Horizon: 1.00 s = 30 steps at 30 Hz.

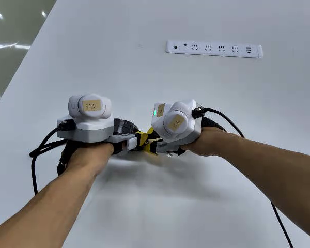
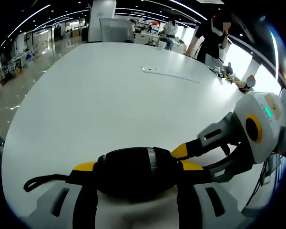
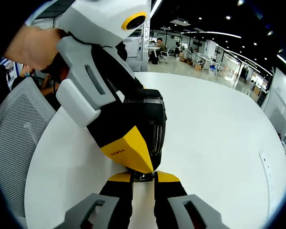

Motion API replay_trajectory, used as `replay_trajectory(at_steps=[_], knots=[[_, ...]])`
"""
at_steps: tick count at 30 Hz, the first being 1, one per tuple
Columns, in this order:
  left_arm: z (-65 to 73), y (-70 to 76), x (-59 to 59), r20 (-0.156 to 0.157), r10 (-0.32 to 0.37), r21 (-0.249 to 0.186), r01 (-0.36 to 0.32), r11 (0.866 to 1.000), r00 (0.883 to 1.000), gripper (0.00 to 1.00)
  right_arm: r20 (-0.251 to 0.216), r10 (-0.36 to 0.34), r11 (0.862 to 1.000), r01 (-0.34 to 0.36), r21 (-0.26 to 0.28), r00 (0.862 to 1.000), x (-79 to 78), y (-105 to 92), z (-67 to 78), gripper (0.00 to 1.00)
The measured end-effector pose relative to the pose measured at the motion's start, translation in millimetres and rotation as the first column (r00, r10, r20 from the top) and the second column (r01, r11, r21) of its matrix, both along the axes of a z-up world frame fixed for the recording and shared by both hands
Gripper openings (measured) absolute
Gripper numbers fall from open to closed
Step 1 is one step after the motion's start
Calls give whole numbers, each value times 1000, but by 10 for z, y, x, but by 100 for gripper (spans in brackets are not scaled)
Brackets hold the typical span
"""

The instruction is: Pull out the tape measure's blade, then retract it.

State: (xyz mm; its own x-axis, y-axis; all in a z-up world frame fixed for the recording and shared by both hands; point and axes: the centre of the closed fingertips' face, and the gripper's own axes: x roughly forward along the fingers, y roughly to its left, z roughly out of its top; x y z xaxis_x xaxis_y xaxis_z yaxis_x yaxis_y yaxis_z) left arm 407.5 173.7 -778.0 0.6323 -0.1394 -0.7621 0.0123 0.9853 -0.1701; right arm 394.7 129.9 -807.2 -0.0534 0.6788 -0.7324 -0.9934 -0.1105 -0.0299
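The tape measure (image 1: 126, 127), black with yellow trim, is held just above the white table. My left gripper (image 1: 125, 141) is shut on its body. In the left gripper view the black case (image 2: 136, 176) sits between the yellow-tipped jaws of that gripper (image 2: 137, 167), and the right gripper (image 2: 193, 150) reaches in from the right. My right gripper (image 1: 153, 146) meets the case at its mouth. In the right gripper view the right gripper (image 3: 144, 178) is shut on the blade's end tab, right under the case (image 3: 140, 129). No blade length shows.
A white power strip (image 1: 214, 49) lies flat at the far side of the white table (image 1: 144, 67). Black cables (image 1: 39, 150) trail from both grippers. The case's black wrist strap (image 2: 43, 182) hangs to the left. People and desks stand beyond the table.
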Motion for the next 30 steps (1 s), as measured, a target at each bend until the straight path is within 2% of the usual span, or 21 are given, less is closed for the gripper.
replay_trajectory(at_steps=[13, 21, 30], knots=[[19, -1, -6, 7, 2, -3, -2, 1000, 1000, 64, 4, -31, 999, 31, 21, 1000, 33, -15, 60, 22], [50, 0, -42, 18, -12, 3, 12, 1000, 1000, 68, -2, -64, 997, 64, 38, 998, 34, -77, 107, 28], [91, -30, -84, 49, -60, 21, 59, 998, 997, 75, -16, -117, 991, 118, 62, 993, 34, -199, 173, 41]])
